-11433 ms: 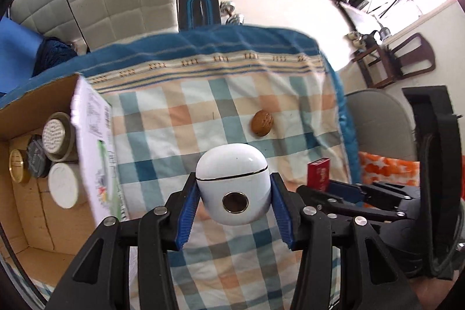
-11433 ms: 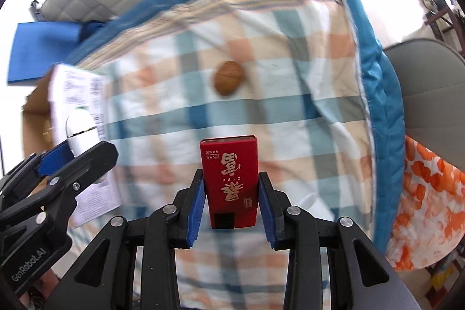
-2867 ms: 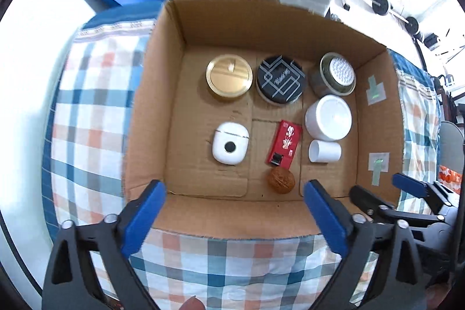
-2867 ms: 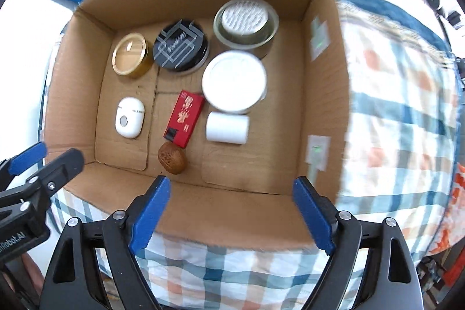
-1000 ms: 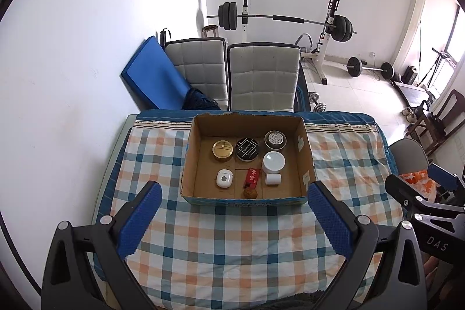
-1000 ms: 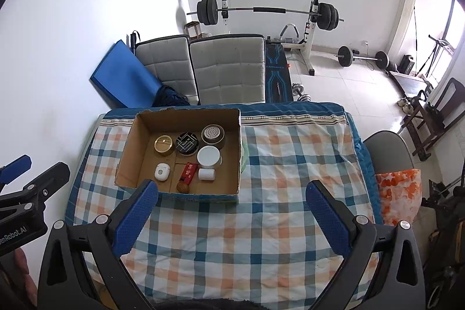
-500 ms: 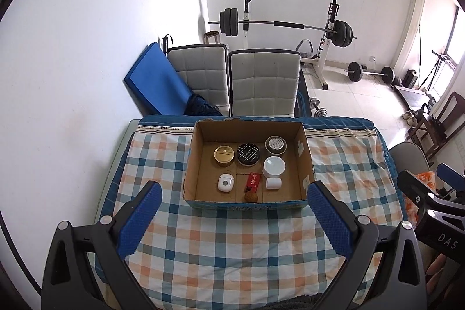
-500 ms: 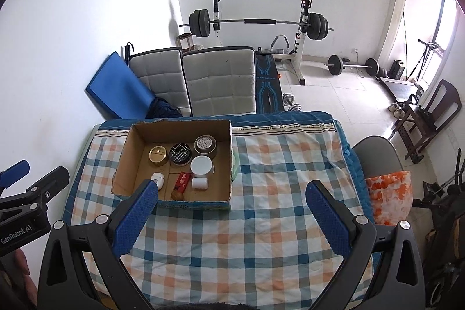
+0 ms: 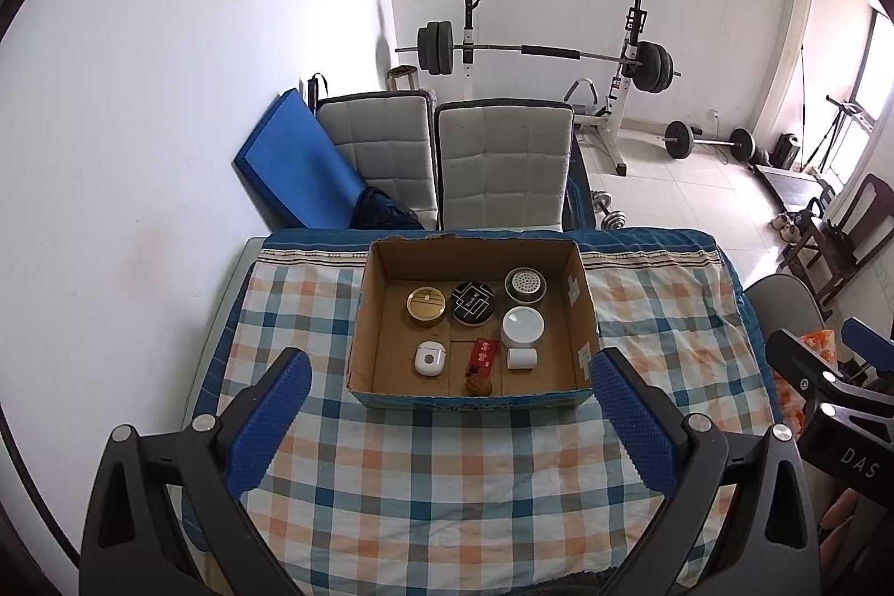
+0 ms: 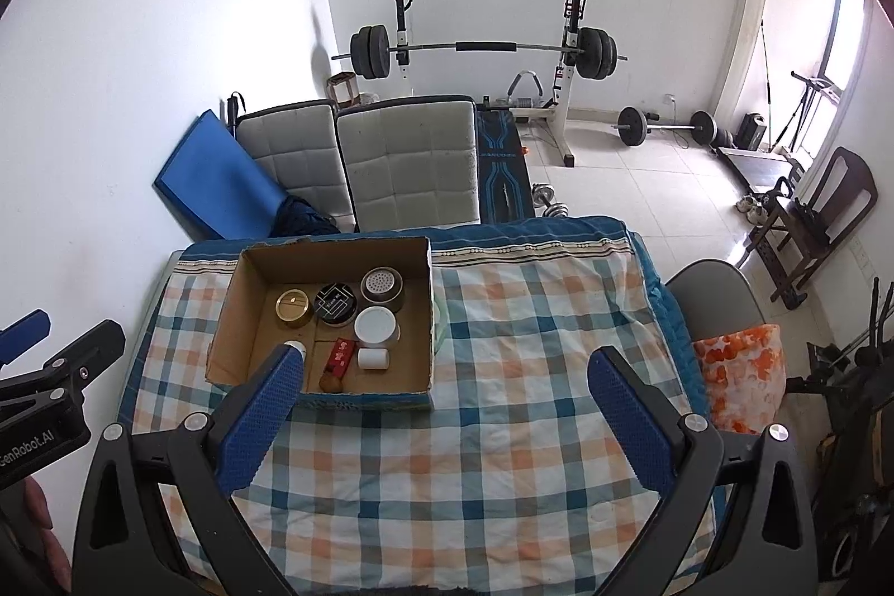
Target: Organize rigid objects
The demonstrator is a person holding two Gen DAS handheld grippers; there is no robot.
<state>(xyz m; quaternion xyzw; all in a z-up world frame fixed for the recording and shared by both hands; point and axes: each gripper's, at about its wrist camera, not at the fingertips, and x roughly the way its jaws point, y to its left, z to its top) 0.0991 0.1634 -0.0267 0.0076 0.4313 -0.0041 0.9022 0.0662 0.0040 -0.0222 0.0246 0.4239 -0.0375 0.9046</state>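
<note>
An open cardboard box [image 9: 575,294] [image 10: 229,311] stands on the checked tablecloth [image 9: 447,473] [image 10: 503,428], far below both cameras. Inside lie a gold tin [image 9: 426,306], a black tin [image 9: 472,301], a mesh-lid tin [image 9: 524,284], a white round lid [image 9: 522,325], a small white cylinder [image 9: 522,358], a white earbud case [image 9: 429,358], a red pack [image 9: 483,354] and a walnut [image 9: 479,385]. My left gripper [image 9: 447,406] is open and empty, high above the near table edge. My right gripper [image 10: 444,400] is likewise open and empty, raised to the box's right.
Two grey padded chairs [image 9: 503,166] and a blue mat [image 9: 296,171] stand behind the table. A barbell rack [image 9: 536,54] and loose weights fill the far room. A grey chair [image 10: 709,294] with an orange patterned bag [image 10: 737,372] sits right of the table.
Both grippers, which held the earbud case and red pack, let them go in the box and have pulled far up and back; over the last second the view still widens slightly.
</note>
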